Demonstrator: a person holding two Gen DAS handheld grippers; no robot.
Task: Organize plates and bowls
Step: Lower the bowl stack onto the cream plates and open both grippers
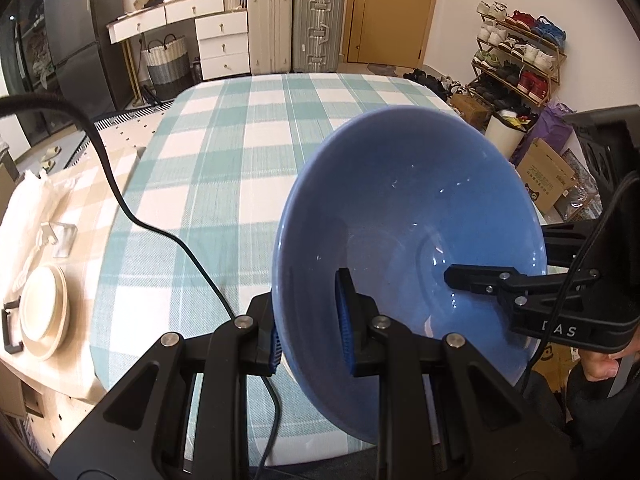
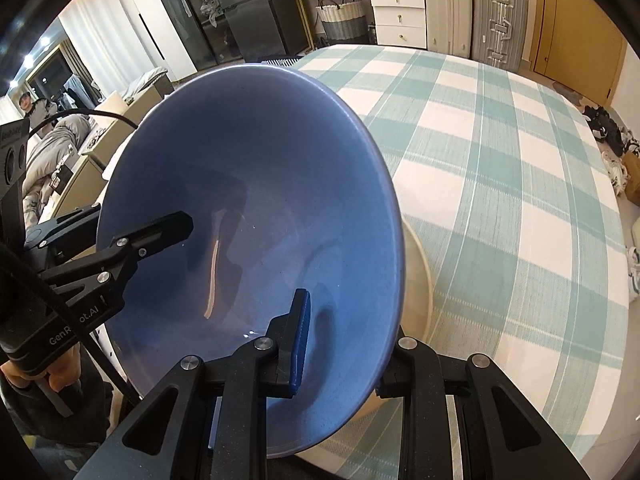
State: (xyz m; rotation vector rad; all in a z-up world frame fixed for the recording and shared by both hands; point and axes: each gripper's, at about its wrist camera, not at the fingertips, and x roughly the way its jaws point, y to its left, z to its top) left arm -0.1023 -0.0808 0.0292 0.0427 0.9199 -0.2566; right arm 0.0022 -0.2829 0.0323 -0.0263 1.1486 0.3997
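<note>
A: What do the grippers hold?

B: The left gripper pinches the bowl by its near rim, one pad inside, one outside. The right gripper clamps the opposite rim the same way.

A: Where's the bowl?

B: Tilted, above the table's near edge, over a cream plate. More plates stack near the left edge, beside a cable.
</note>
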